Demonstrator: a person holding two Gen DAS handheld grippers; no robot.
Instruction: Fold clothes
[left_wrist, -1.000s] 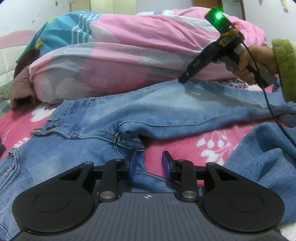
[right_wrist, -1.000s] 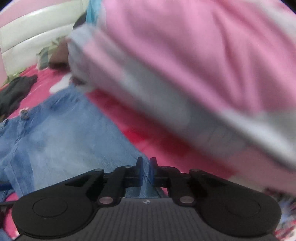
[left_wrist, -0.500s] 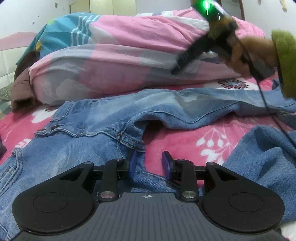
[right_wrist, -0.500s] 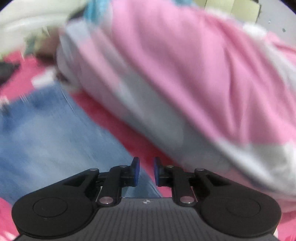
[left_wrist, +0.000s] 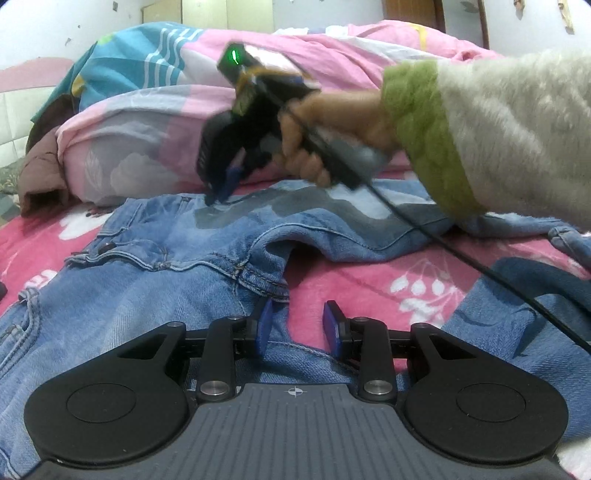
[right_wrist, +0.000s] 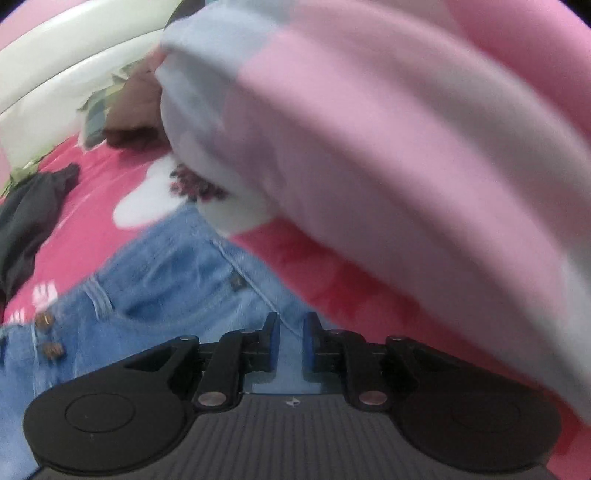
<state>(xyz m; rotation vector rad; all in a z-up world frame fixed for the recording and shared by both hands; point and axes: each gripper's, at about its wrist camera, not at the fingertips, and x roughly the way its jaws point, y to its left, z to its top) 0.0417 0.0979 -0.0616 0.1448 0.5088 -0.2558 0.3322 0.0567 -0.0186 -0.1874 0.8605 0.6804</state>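
The jeans (left_wrist: 155, 295) lie spread on the bed (left_wrist: 369, 280), waist to the left, legs running right; the right claw (left_wrist: 221, 192) sits tips-down on the far hip, parted and empty; the left claw (left_wrist: 297, 325), gaping with nothing between, hovers nearest the crotch seam

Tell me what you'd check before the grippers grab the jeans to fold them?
1. Left gripper open: ok.
2. Right gripper open: ok, gap narrow.
3. Right gripper at the jeans near the waistband: ok, tips on denim in the left view.
4. Denim between the left fingers: not ok, they hover at the crotch.
5. Jeans lying flat: not ok, legs rumpled.
6. Quilt off the jeans: cannot tell.
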